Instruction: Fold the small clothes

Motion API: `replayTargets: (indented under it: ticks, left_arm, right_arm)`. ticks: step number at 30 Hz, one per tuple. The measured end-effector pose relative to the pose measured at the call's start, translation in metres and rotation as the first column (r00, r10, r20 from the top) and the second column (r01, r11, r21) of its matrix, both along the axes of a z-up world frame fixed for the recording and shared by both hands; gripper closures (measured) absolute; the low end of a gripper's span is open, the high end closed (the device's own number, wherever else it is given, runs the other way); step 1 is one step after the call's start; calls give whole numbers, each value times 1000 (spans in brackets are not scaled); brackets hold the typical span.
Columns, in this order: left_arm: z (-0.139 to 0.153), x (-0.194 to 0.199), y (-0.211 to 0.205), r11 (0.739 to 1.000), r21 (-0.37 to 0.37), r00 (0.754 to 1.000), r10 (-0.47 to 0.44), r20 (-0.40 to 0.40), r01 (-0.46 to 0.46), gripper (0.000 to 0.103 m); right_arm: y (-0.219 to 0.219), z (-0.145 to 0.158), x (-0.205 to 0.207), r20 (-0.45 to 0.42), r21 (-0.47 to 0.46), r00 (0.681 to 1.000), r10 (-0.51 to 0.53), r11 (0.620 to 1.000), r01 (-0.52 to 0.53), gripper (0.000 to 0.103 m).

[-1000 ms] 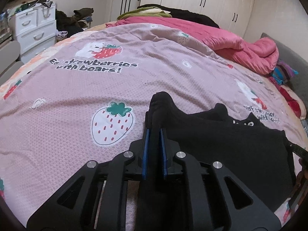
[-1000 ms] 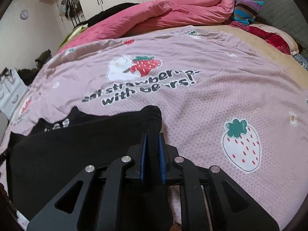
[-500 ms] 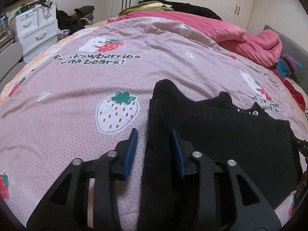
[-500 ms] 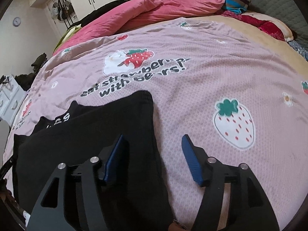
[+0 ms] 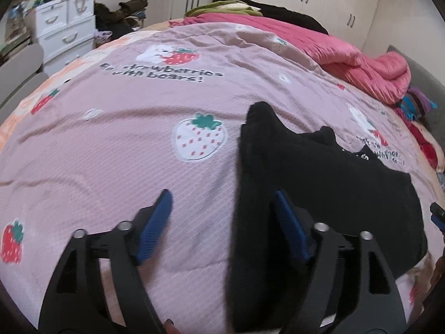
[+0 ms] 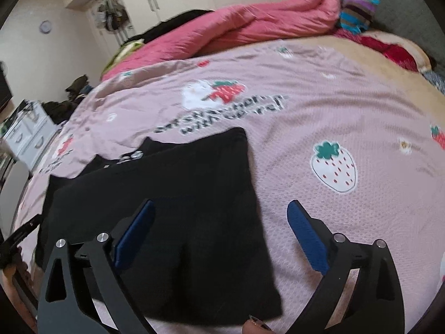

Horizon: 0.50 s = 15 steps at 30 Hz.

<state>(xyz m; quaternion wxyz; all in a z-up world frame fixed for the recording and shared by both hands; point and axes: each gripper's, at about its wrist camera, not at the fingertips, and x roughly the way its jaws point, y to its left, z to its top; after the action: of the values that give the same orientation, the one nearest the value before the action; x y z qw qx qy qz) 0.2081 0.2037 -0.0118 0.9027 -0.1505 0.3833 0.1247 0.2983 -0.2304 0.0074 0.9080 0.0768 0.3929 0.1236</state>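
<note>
Both the left gripper [image 5: 221,213] and right gripper [image 6: 219,224], clamped on the black garment [image 6: 172,194] a second ago, have just opened and released it, leaving the completed fold lying lower centre on the pink bedspread [image 5: 111,144].

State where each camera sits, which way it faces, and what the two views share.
Left wrist: on the left hand-held gripper, looking forward and down over the bedspread; its open fingers frame the black garment's left edge.
Right wrist: on the right hand-held gripper, same downward tilt; open fingers straddle the garment's right edge.
Shared: garment, bedspread, pink quilt.
</note>
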Motion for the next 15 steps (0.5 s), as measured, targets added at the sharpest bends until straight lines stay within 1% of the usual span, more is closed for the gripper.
replayTargets:
  ticks: [1, 3, 6, 11, 15]
  left_arm:
    - [3, -5, 3, 1000, -6, 1000, 10, 8, -10, 24]
    - [8, -11, 6, 1000, -11, 1000, 18, 23, -18, 14]
    - [17, -17, 8, 1000, 2, 999, 23, 40, -23, 10]
    - [22, -24, 14, 1000, 9, 999, 26, 28, -26, 9]
    - [23, -30, 18, 999, 26, 999, 30, 15, -31, 9]
  right_arm:
    - [3, 4, -5, 15, 1, 1000, 22, 1000, -22, 6]
    - [11, 10, -13, 37, -12, 998, 55, 998, -55, 5]
    - [31, 18, -27, 77, -48, 990, 119, 992, -116, 5]
    - [65, 21, -45, 101, -100, 972, 214, 974, -204, 5]
    - [94, 21, -59, 112, -131, 951, 289, 953, -275, 5]
